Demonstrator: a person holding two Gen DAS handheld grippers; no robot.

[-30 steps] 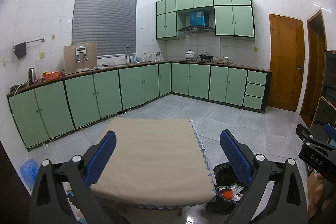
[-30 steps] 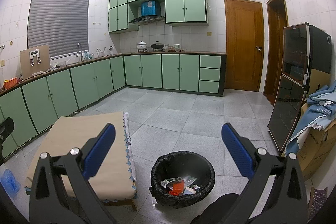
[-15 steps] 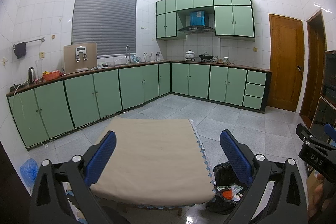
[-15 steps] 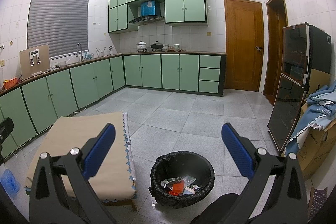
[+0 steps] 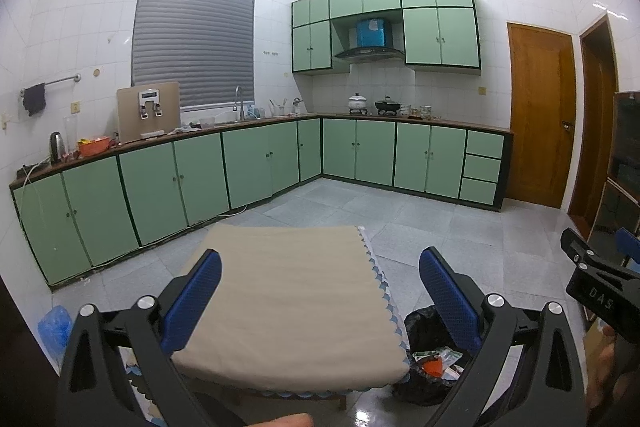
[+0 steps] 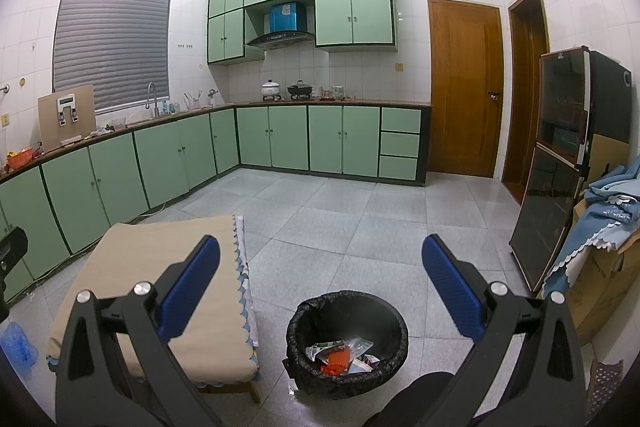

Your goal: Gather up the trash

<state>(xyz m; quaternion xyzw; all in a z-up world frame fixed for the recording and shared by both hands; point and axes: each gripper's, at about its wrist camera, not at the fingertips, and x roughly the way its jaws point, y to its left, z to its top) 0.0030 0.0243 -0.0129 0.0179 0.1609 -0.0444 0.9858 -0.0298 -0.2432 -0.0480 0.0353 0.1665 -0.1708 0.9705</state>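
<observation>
Nothing has shifted since the earlier frames: both views sit as they did, grippers in the same pose.

Kitchen with green cabinets along two walls, grey tiled floor. Low worktop [image 5: 288,291] under a beige cloth, its surface bare in both views — no loose trash seen on it. Just beside its right edge, on the floor, stands the black-lined trash bin [image 6: 347,339], with wrappers and an orange scrap [image 6: 338,359] already inside.

Left gripper [image 5: 320,301] hangs over the near end of the worktop, jaws spread wide, nothing between them. Right gripper [image 6: 320,293] likewise wide and empty, held above the floor.

Key relation: the bin lies directly ahead of and below the right gripper, centred between its fingers; from the left gripper it sits off to the lower right, partly hidden by its right finger. Right hand is the nearer. Judgement: collection looks about finished.
</observation>
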